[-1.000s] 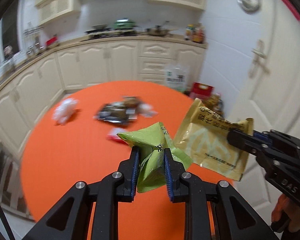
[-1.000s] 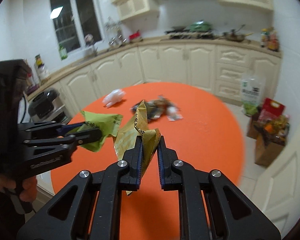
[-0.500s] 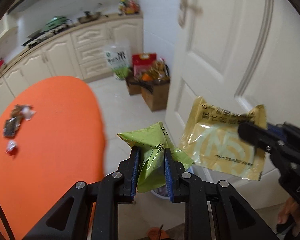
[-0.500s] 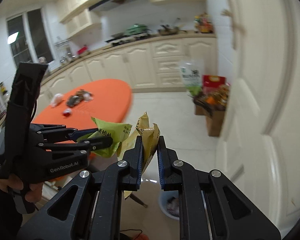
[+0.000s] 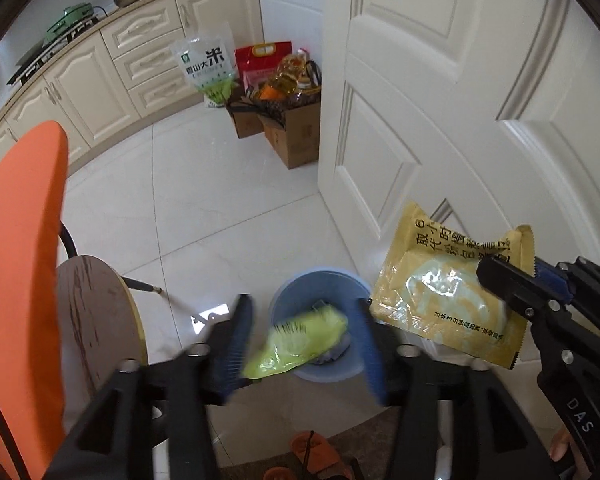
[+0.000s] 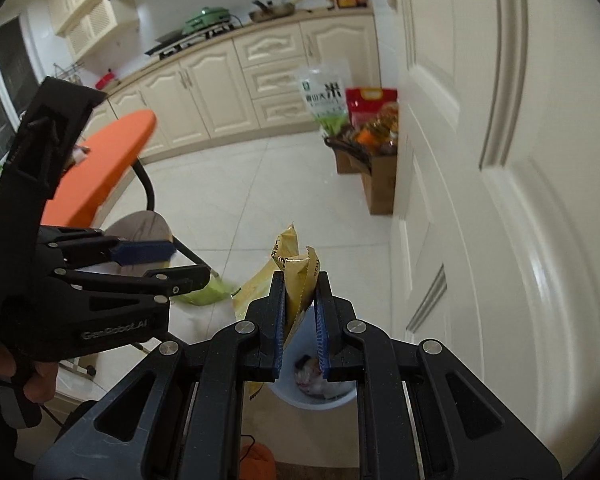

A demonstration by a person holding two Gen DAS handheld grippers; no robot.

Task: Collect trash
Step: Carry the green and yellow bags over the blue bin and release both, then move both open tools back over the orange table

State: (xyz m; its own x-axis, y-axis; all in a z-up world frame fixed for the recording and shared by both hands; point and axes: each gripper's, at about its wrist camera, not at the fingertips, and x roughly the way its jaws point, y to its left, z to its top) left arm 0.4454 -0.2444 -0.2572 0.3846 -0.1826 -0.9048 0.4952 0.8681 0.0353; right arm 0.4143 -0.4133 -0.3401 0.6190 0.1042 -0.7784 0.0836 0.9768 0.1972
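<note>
My left gripper (image 5: 306,344) is open above a blue trash bin (image 5: 320,372) on the floor. A green wrapper (image 5: 296,342) hangs blurred between its spread fingers, free of both pads, over the bin. My right gripper (image 6: 300,316) is shut on a yellow wrapper (image 6: 296,280), which also shows in the left wrist view (image 5: 448,284) to the right of the bin. The bin (image 6: 320,392) lies just below the right fingers and holds some trash. The green wrapper (image 6: 208,294) shows under the left gripper (image 6: 172,264).
An orange table (image 5: 24,240) and a round wooden stool (image 5: 92,320) stand at the left. A white door (image 5: 440,100) rises at the right. Cardboard boxes with bags (image 5: 284,108) sit by the cabinets. An orange slipper (image 5: 312,448) lies on the floor near the bin.
Both grippers swung away from the table and down over the bin. My left gripper opened and let go of the green wrapper. The right gripper keeps the yellow wrapper.
</note>
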